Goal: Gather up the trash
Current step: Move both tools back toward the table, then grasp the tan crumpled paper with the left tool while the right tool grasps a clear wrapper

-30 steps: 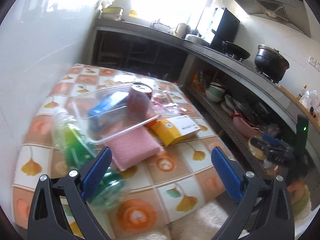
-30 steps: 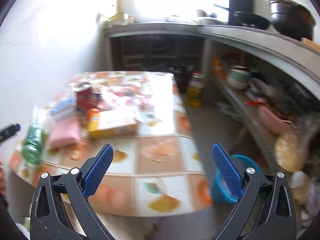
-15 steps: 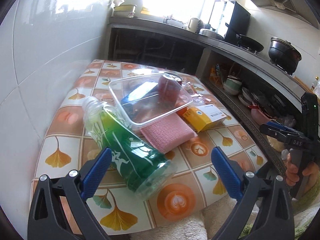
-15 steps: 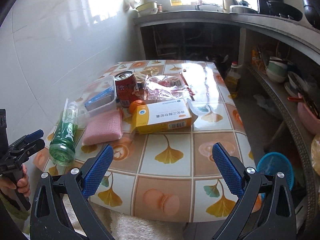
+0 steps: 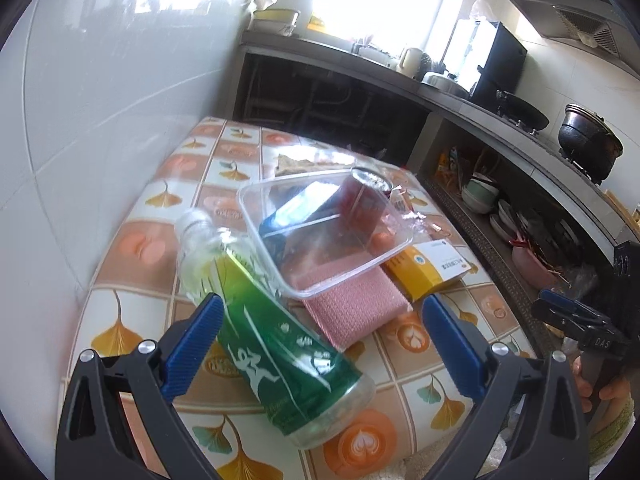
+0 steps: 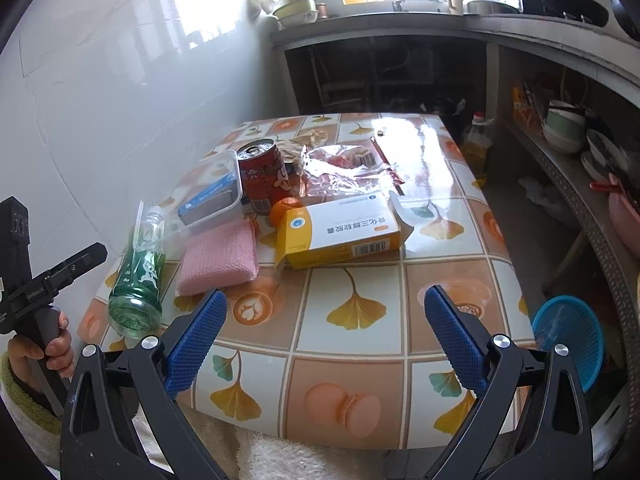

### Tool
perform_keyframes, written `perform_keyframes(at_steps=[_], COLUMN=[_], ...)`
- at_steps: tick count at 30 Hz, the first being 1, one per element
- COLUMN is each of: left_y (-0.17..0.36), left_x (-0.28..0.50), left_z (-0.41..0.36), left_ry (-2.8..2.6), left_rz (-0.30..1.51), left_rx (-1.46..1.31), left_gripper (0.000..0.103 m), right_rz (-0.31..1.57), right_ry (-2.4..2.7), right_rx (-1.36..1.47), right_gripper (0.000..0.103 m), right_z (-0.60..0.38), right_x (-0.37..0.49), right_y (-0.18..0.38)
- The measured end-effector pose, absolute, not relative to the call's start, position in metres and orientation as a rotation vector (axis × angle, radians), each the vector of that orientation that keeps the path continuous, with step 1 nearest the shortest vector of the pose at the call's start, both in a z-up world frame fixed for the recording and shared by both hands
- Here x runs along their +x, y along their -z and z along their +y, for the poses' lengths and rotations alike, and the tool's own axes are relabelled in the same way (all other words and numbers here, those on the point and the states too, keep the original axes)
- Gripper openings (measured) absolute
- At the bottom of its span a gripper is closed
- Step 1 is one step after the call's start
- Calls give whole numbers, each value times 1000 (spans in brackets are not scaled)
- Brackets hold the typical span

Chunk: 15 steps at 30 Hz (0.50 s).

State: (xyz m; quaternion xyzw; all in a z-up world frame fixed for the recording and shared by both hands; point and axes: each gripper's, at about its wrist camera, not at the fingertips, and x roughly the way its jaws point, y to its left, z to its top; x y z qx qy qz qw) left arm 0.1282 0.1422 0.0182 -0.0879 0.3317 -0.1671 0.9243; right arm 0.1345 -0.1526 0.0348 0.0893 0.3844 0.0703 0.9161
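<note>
At the bottom of the frame the left gripper [image 5: 318, 346] is spread wide, its blue pads on both sides of the lying green bottle [image 5: 272, 340], not touching it. The right gripper [image 6: 325, 334] is also released, above bare tablecloth [image 6: 352, 312]. Farther up lie a pink cloth [image 6: 218, 258], yellow box [image 6: 340, 232], clear container [image 5: 320, 232] and red can [image 6: 262, 174].

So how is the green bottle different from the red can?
The green bottle lies on its side near the table's edge; the red can stands upright farther back. The green bottle is see-through plastic with no cap visible; the red can is solid-looking with an opened top. The bottle looks longer and slimmer, the can shorter. Both are drink containers on the tiled table.
</note>
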Motion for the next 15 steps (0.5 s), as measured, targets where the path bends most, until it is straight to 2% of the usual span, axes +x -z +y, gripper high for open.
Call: perform_keyframes(at_steps=[8,15], left_y=[-72,-97], left_x=[177,316], left_z=[141,108], left_ry=[404,638], left_rz=[603,823], left_rx=[-231,-261], left_gripper=[97,97], right_rz=[767,728], right_ry=[-154,-195], right_rx=[266,333], right_gripper=[95,95], right_z=[-175,-189], right_x=[155,182], right_y=[-43,-45])
